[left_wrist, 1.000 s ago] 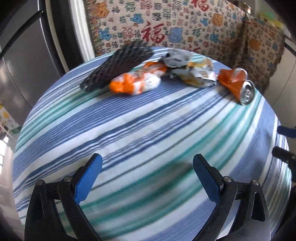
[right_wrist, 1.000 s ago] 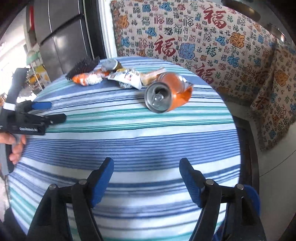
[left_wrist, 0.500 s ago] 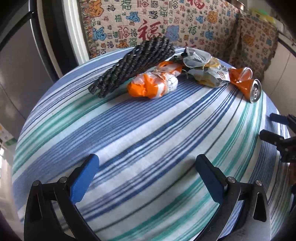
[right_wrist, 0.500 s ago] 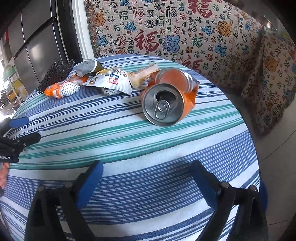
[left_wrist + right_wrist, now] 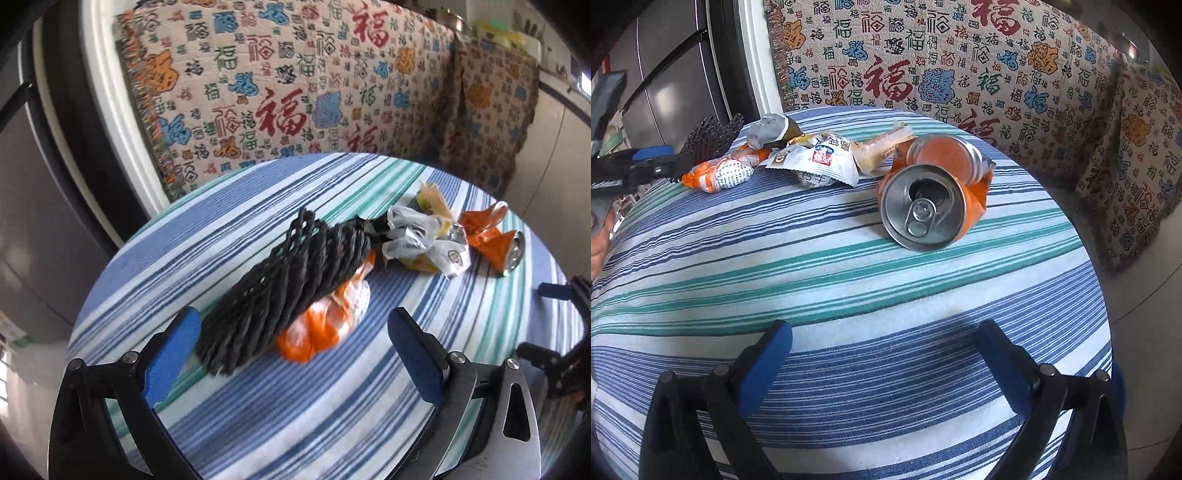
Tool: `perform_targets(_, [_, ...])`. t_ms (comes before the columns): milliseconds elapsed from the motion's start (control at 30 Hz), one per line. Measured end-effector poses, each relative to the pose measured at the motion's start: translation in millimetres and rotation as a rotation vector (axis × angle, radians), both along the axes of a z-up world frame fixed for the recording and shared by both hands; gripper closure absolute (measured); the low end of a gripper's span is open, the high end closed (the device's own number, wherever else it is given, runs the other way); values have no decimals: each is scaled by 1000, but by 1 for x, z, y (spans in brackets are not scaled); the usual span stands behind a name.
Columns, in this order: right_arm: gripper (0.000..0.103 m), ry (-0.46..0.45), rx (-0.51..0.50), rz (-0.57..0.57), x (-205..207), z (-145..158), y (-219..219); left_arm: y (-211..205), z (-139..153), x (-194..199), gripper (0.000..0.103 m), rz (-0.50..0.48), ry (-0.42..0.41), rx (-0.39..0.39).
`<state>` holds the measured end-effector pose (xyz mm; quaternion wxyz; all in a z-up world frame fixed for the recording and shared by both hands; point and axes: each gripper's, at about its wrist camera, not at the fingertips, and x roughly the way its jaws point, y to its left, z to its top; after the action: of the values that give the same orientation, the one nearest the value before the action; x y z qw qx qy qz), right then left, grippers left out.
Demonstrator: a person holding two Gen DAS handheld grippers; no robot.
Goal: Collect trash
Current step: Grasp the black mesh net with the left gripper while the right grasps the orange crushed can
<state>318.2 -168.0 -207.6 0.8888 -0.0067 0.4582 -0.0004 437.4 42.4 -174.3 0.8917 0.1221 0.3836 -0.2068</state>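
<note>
Left wrist view: our left gripper (image 5: 293,341) hangs over the round table (image 5: 258,406) in its blue, white and green striped cloth. Its jaws are spread wide and have just been narrowing a little; nothing is pressed between them. The near end of the black foam net (image 5: 284,286) lies between the two blue pads without touching either, and the net runs away from us on a slant. Tucked against its right side, partly under it, sits the orange-and-white wrapper (image 5: 325,325). Farther back lie the crumpled clear and yellow wrappers (image 5: 424,240), and beyond them the crushed orange can (image 5: 496,245) near the table's far right edge. Our right gripper (image 5: 554,325) shows at the right border. A patterned throw (image 5: 295,92) covers the seat behind.

Right wrist view: our right gripper (image 5: 886,354) is released, jaws as wide as they go after just opening further, with bare cloth (image 5: 849,280) between them. The crushed can (image 5: 931,199) lies ahead, well apart from the pads, its pull-tab end facing us. To its left sit a white printed wrapper (image 5: 816,162), a grey crumpled one (image 5: 770,127), the orange-and-white wrapper (image 5: 720,173) and the black net (image 5: 713,138). Our left gripper (image 5: 646,162) reaches in at the left edge, with a hand (image 5: 598,240) below it.
</note>
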Motion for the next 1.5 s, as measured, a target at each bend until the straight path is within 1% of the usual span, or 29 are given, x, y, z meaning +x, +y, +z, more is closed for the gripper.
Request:
perform_targets(33, [0,0,0,0,0,0,0,-3,0,3,21,-10,8,-2])
perform_targets(67, [0,0,0,0,0,0,0,-4,-1,5,49,-18,32,-13])
perform_targets(100, [0,0,0,0,0,0,0,-2,-2,4,79,-12,47,-22])
perform_targets(167, [0,0,1,0,0,0,0,7,1,0,93,18,62,-61])
perform_targets(200, [0,0,1,0,0,0,0,13,3,-7,96,34,69,-74])
perform_targets(300, [0,0,1,1,0,0,0,38,12,-32,96,102,91,-103])
perform_targets(400, [0,0,2,0,0,0,0,56,15,-69,96,218,145,-75])
perform_targets(467, [0,-3,9,0,0,0,0,58,13,-99,96,271,179,-63])
perform_targets(533, [0,-8,27,6,-1,0,-1,52,5,-125,94,295,207,-52])
perform_targets(567, [1,-9,32,10,-1,0,-3,48,-1,-138,89,301,213,-44])
perform_targets(600, [1,-9,28,11,-3,1,-4,44,-6,-145,76,301,221,-41])
perform_targets(633, [1,-3,19,7,-5,1,-7,39,-13,-153,67,296,226,-44])
perform_targets(667, [1,3,12,-1,-7,1,-10,35,-17,-157,47,290,223,-38])
perform_targets(700, [1,6,14,-12,-10,1,-16,31,-21,-161,31,290,206,-17])
perform_targets(733, [1,8,18,-21,-14,2,-21,28,-22,-165,27,293,180,8])
perform_targets(800, [1,10,20,-44,-19,2,-33,24,-26,-172,13,280,125,56])
perform_targets(867, [1,2,5,-58,-25,2,-41,22,-31,-178,8,267,73,109])
perform_targets(933, [0,-2,5,-48,-26,1,-43,27,-32,-179,8,267,45,129])
perform_targets(1000, [0,2,-7,-43,-22,1,-41,38,-32,-178,8,268,50,90])
perform_targets(1067, [0,2,-5,-47,-14,1,-39,52,-28,-174,8,276,78,-2])
perform_targets(1100, [0,2,-3,-50,-7,1,-37,61,-25,-172,7,286,93,-64])
perform_targets(1167, [0,2,-6,-46,8,0,-32,69,-23,-167,2,286,121,-139])
perform_targets(1200, [0,2,-3,-50,18,-1,-28,70,-23,-166,3,281,130,-153])
perform_targets(1267, [0,4,5,-78,37,-2,-23,71,-27,-162,3,284,139,-141])
perform_targets(1367, [0,-6,79,-119,61,1,-21,72,-30,-156,3,298,134,-118])
perform_targets(1433, [0,-13,98,-143,71,0,-21,75,-33,-149,2,317,136,-125])
perform_targets(1500, [3,-35,102,-170,77,0,-27,76,-38,-141,2,331,148,-125])
